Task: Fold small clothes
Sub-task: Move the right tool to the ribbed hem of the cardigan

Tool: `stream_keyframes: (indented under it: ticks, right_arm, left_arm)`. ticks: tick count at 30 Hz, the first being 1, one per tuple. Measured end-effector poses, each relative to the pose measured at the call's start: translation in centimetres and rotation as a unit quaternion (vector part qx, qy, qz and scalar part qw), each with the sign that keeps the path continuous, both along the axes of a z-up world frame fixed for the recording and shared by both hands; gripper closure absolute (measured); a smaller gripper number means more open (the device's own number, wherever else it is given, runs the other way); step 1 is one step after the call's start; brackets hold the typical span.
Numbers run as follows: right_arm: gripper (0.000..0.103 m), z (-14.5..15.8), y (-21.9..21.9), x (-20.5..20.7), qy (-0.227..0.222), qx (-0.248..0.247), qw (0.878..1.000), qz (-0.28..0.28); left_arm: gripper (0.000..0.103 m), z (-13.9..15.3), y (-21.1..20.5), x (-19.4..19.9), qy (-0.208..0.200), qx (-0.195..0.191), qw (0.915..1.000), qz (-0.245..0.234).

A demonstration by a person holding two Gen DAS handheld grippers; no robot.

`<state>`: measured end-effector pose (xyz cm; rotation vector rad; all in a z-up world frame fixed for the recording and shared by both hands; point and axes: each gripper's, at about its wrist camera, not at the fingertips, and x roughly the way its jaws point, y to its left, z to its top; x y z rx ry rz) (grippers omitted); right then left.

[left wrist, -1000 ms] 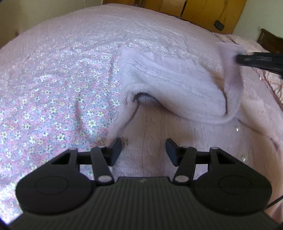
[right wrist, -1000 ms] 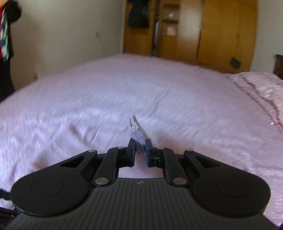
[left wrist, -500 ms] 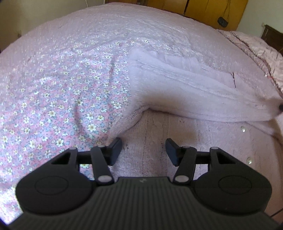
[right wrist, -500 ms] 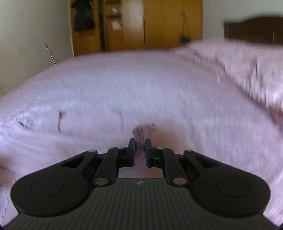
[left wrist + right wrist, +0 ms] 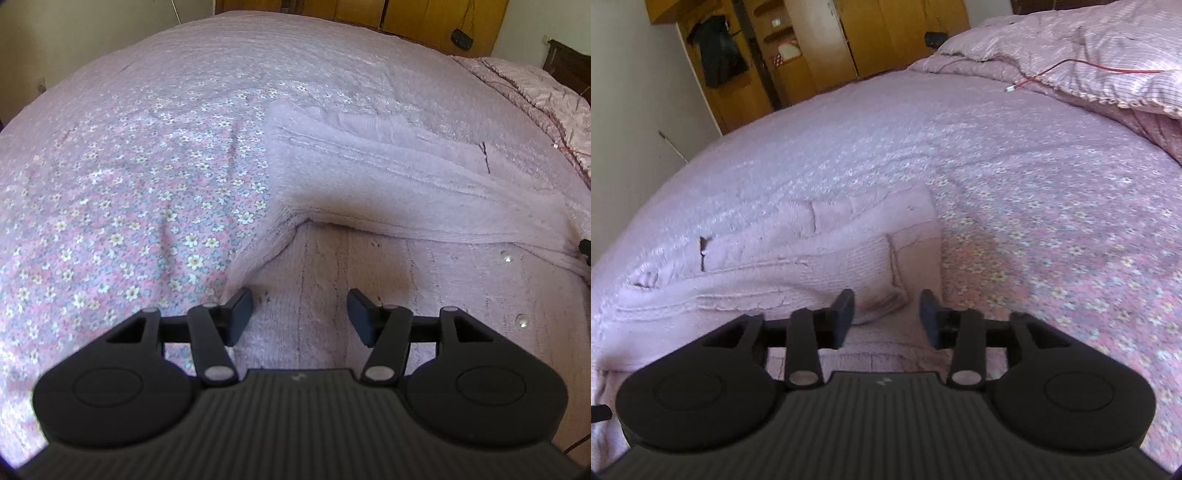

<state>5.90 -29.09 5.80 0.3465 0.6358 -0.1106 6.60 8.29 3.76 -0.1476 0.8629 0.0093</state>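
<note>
cardigan (image 5: 388, 184): pale lilac knit, lying on the bedspread (image 5: 129, 184); one part folded across the body, ribbed edge along the fold
cardigan location: mid-bed, just ahead of both grippers; in the right wrist view (image 5: 798, 258) it spreads to the left and under the tool
buttons (image 5: 508, 258): small shiny studs along the flat front panel, right side of the left wrist view
sleeve cuff (image 5: 882, 295): ribbed end lies loose between the right fingers, touching neither pad as far as visible
left gripper (image 5: 301, 314): fingers spread, nothing pinched; flat knit panel underneath them
right gripper (image 5: 886, 314): jaws opening, pads clear of the cuff
bedspread: pink floral print, washed out by glare toward the far side
quilt (image 5: 1089, 55): bunched pink bedding at far right, red wire (image 5: 1089, 68) lying on it
wardrobe (image 5: 820, 55): wooden, behind the bed; dark garment (image 5: 720, 55) hanging there
hidden/unclear: cardigan's near edge cut off by tool bodies; dark slit on the knit (image 5: 485, 157) too small to identify; dark object at right edge of the left view cropped
text/labels: none readable; tiny mark on each tool body, illegible
</note>
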Motion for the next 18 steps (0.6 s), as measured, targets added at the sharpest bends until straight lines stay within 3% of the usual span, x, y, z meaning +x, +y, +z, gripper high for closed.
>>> stream_keyframes:
  ticks: [2, 7, 18]
  right_arm:
    - [0.039, 0.5, 0.0, -1.0, 0.001, -0.003, 1.000, -0.009]
    - [0.031, 1.9, 0.7, -4.0, -0.016, 0.013, 1.000, 0.011]
    - [0.007, 3.4, 6.6, -13.1, -0.045, -0.032, 0.990, 0.130]
  left_arm:
    - [0.044, 0.3, 0.0, -0.6, -0.002, 0.001, 1.0000, 0.001]
    - [0.044, 1.2, -0.4, -2.2, -0.007, 0.015, 0.9998, -0.010]
    - [0.044, 2.5, -0.9, -6.9, -0.025, 0.034, 0.9985, -0.035]
